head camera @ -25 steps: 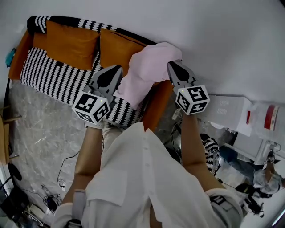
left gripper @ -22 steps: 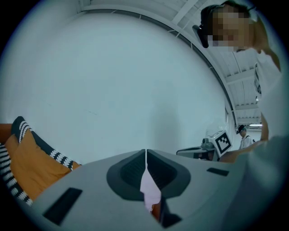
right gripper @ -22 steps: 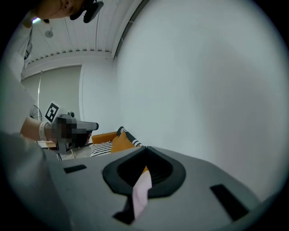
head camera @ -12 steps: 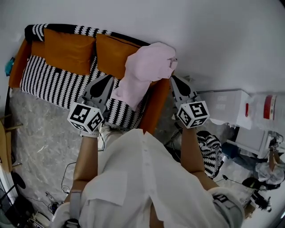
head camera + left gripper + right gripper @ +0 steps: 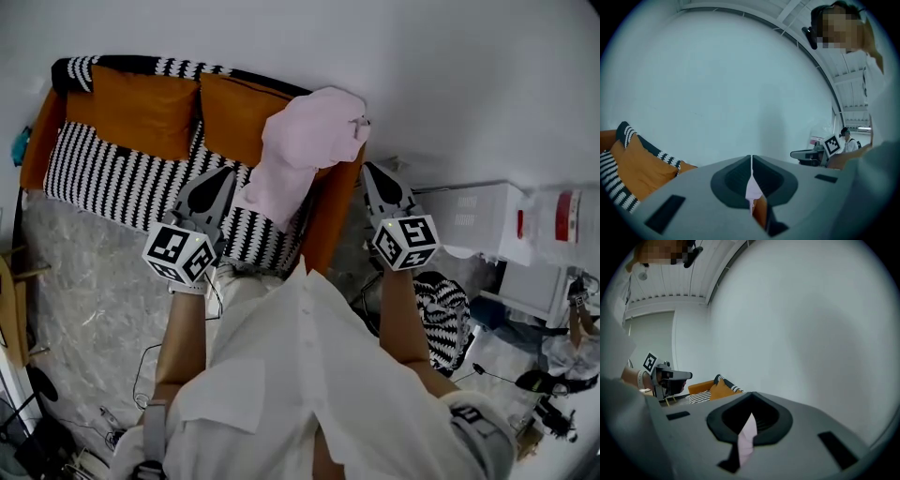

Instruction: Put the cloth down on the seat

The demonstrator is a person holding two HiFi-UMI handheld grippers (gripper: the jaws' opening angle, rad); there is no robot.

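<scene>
A pink cloth (image 5: 309, 141) lies draped over the right end of the sofa, from the orange back cushion (image 5: 239, 112) down onto the black-and-white striped seat (image 5: 112, 169). My left gripper (image 5: 228, 174) hovers over the seat just left of the cloth's lower end, jaws together and apart from the cloth. My right gripper (image 5: 368, 170) is beside the orange armrest (image 5: 333, 211), right of the cloth, also shut and empty. In the left gripper view (image 5: 751, 157) and the right gripper view (image 5: 751, 395) the tips meet, and a sliver of cloth (image 5: 753, 190) (image 5: 747, 434) shows beyond them.
The sofa stands against a white wall. White boxes (image 5: 478, 220) and a red-and-white container (image 5: 567, 220) sit to the right. A striped bundle (image 5: 441, 319) and cables (image 5: 141, 347) lie on the marbled floor near my feet.
Both grippers have drawn back toward me, away from the cloth they flanked a second ago. The cloth has stayed draped on the sofa's right end.
</scene>
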